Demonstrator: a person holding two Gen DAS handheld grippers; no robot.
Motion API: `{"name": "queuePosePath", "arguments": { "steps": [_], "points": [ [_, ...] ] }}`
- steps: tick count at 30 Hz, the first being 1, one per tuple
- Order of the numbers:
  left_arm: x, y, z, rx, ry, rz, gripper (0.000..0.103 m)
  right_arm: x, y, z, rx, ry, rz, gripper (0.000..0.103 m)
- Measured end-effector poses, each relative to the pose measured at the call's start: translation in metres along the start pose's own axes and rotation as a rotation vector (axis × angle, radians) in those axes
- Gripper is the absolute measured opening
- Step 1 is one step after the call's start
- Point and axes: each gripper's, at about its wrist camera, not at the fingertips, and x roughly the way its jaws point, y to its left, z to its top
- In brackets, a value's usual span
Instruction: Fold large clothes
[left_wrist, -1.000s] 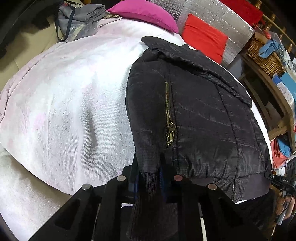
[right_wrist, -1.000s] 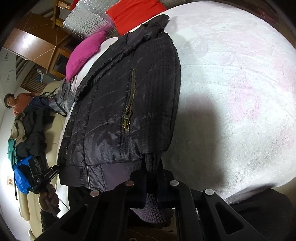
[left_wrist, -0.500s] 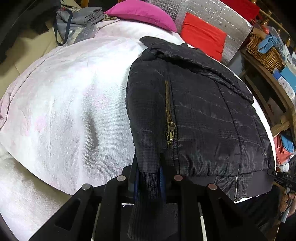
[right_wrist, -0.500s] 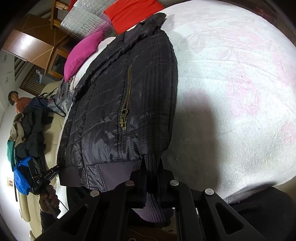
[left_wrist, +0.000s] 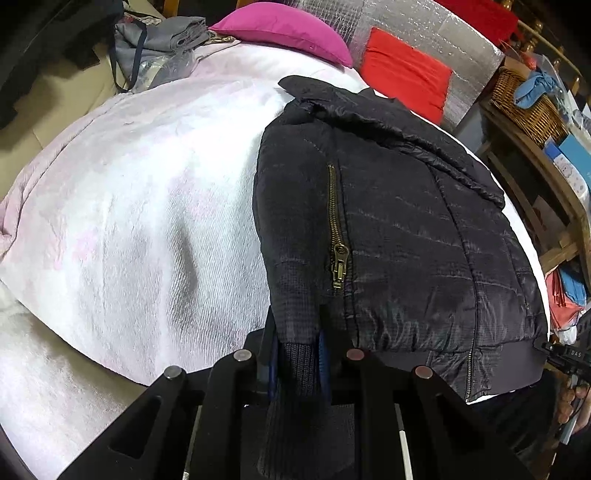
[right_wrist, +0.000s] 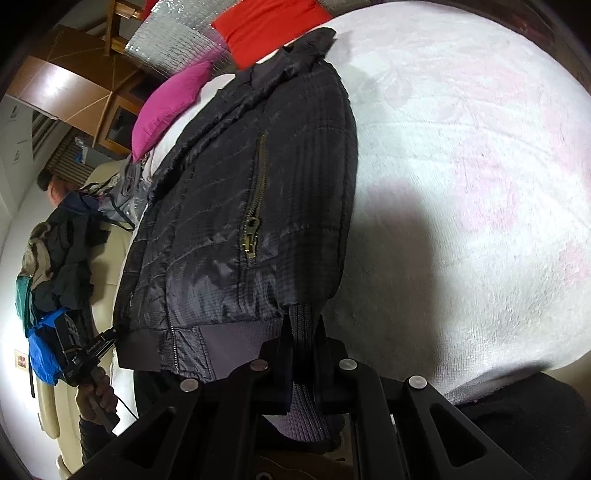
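A black quilted jacket (left_wrist: 391, 229) with brass pocket zippers lies on a white bed cover (left_wrist: 140, 206), collar away from me, both sleeves folded in. My left gripper (left_wrist: 297, 350) is shut on the ribbed cuff (left_wrist: 295, 362) of the left sleeve at the hem. My right gripper (right_wrist: 303, 350) is shut on the ribbed cuff (right_wrist: 301, 332) of the right sleeve, also at the hem. The jacket (right_wrist: 243, 206) fills the left half of the right wrist view, the bed cover (right_wrist: 472, 206) the right half.
A magenta pillow (left_wrist: 284, 29), a red pillow (left_wrist: 402, 70) and silver foil sheet (left_wrist: 417, 26) lie at the head of the bed. A grey bag (left_wrist: 155, 48) sits far left. Wooden shelves with a wicker basket (left_wrist: 532, 99) stand right. A clothes pile (right_wrist: 55, 258) and a person (right_wrist: 55, 184) are left.
Both grippers, still holding the cuffs, have shifted slightly with the jacket; the jacket sits a little more squared on the bed. The grips are unchanged.
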Motion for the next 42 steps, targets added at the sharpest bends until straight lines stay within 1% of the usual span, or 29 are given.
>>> {"name": "queuePosePath", "arguments": {
  "steps": [7, 14, 28, 34, 42],
  "points": [
    [-0.001, 0.000, -0.003, 0.003, -0.006, -0.004, 0.018, -0.003, -0.004, -0.001, 0.002, -0.006, 0.018, 0.008],
    [0.001, -0.003, -0.004, 0.014, 0.001, 0.019, 0.018, 0.000, -0.008, 0.000, 0.008, 0.002, 0.015, 0.008],
    [0.000, -0.001, -0.003, 0.008, 0.001, 0.002, 0.018, -0.005, -0.005, 0.002, 0.003, -0.001, 0.025, 0.008],
    [0.004, -0.003, -0.003, 0.014, 0.012, 0.014, 0.018, -0.001, -0.010, 0.000, 0.013, 0.003, 0.035, 0.008],
    [0.000, -0.006, -0.004, 0.031, 0.002, 0.036, 0.018, -0.001, -0.015, -0.002, 0.019, 0.006, 0.046, 0.008]
  ]
}}
